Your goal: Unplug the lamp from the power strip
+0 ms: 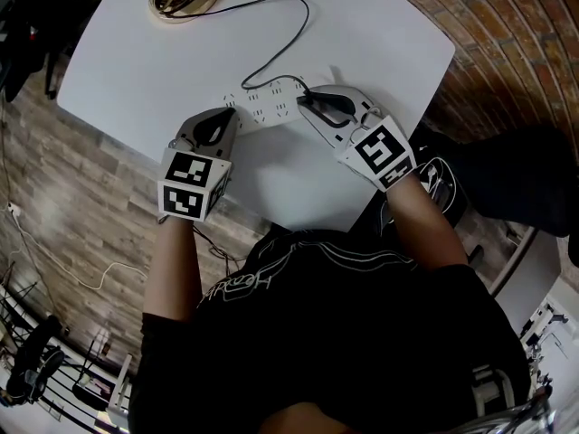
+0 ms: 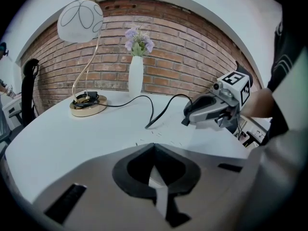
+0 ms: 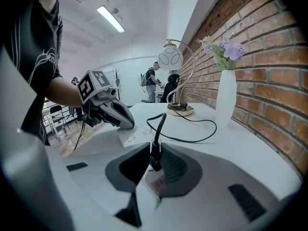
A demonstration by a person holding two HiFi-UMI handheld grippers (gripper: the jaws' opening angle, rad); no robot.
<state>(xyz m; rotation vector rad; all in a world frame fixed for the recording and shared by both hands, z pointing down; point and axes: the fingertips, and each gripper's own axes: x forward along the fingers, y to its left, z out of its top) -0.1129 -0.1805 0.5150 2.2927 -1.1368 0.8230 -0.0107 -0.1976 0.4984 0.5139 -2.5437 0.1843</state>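
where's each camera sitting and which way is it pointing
Head view: on the person's head, looking steeply down on the table, power strip, left gripper and right gripper; forearms and torso show.
Left gripper view: rides the left gripper, facing across the table to the lamp, vase and brick wall; its own jaws pinch the strip's end.
Right gripper view: rides the right gripper, facing along the wall toward the lamp; its jaws hold the plug.
Shared: each gripper view shows lamp, vase and the opposite gripper.

Table: white. Power strip: white. Plug and cord: black. Lamp base: gold. Shade: white, thin looped lines. Flowers: lilac. Wall: red-brown brick.
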